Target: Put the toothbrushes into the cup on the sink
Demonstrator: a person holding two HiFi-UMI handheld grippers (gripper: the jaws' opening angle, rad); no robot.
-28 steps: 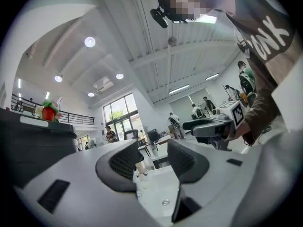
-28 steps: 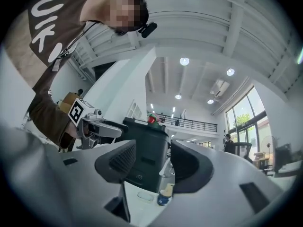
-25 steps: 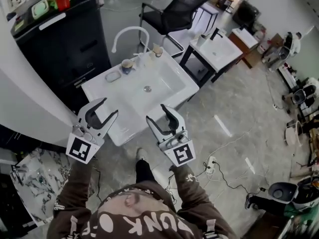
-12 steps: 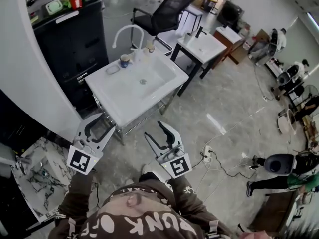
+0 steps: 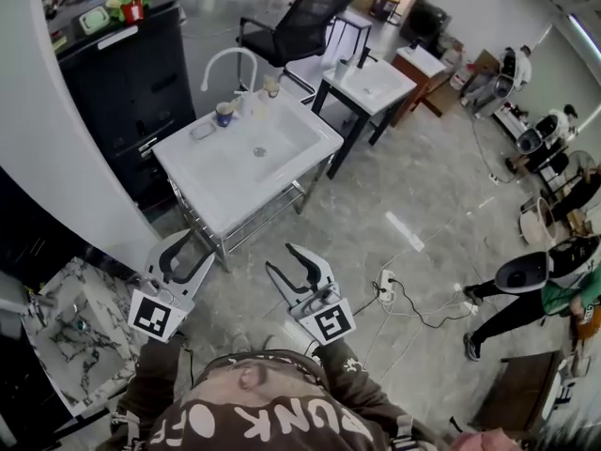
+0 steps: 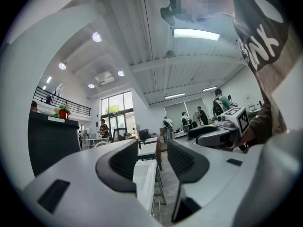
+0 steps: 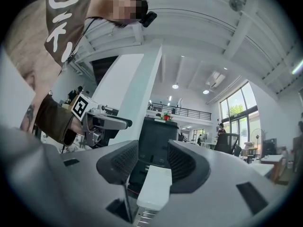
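The white sink [image 5: 282, 163] stands on a metal frame well ahead of me, with a curved white faucet [image 5: 225, 62] at its back. Beside the faucet are a blue cup [image 5: 223, 114] and a pale cup [image 5: 270, 87]; a soap dish [image 5: 203, 131] lies near them. I cannot make out any toothbrushes. My left gripper [image 5: 192, 248] and right gripper [image 5: 282, 259] hang over the floor short of the sink, both open and empty. The right jaws have just been closing a little with nothing between them. In both gripper views the sink's rim [image 6: 144, 183] [image 7: 154, 188] shows far off between the jaws.
A black cabinet [image 5: 122, 73] stands left of the sink, with a black office chair [image 5: 300, 22] and a second small sink table [image 5: 371, 78] behind. A power strip with cables [image 5: 385, 285] lies on the floor at right. People stand far right. A marble slab [image 5: 56, 322] lies at left.
Both grippers have drawn back from the sink's front edge, and the whole view has backed away; the sink now sits farther ahead.
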